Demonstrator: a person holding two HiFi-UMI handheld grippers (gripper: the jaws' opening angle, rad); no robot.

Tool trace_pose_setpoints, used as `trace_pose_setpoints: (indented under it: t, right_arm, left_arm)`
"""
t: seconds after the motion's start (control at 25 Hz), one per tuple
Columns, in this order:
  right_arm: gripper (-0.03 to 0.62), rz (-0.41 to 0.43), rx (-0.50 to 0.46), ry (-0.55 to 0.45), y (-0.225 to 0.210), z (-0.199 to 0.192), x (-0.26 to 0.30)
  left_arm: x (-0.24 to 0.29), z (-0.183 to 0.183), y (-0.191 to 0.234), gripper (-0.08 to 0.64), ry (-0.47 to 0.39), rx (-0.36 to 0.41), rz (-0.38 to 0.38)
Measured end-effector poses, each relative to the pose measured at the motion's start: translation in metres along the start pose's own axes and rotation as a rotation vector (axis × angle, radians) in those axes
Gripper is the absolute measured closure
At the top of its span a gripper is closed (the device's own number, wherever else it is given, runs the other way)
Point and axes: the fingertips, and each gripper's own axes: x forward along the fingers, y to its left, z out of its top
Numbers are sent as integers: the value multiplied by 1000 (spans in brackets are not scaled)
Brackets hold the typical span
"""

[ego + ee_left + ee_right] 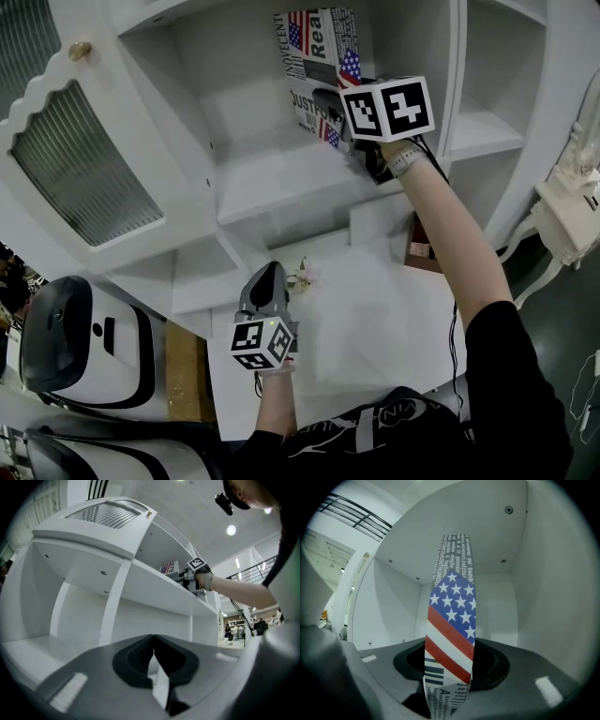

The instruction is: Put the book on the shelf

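Fingers of the left gripper (269, 274), low at centre frame, are clenched on nothing. Higher up, the right gripper (449, 677) has its fingers loose on either side of the book (319, 61), which stands upright in the shelf (281, 187) compartment at upper centre. Best to withdraw straight back along the spine, lest a pad drag it over.

The book (319, 66) at upper middle has a smooth, slightly glossy printed paper cover. The shelf (281, 187) unit looks like smooth white-painted board with a soft satin sheen. At upper left, its door (84, 169) carries ribbed translucent glazing and a shiny brass-coloured knob (80, 49). The right gripper (450, 663) is matt grey plastic.
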Motion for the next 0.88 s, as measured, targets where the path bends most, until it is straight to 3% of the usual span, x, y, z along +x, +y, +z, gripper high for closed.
trace_pose_setpoints:
  t: [0.48,0.88]
  right_arm:
    - [283,0,-23,4,0,-5,-23]
    - [259,17,-24,-10,3,-4,-49]
  left_arm:
    - [-7,-3,-6,560,2,-14,-9]
    - [-8,-3,-19,560,5,-11,-43]
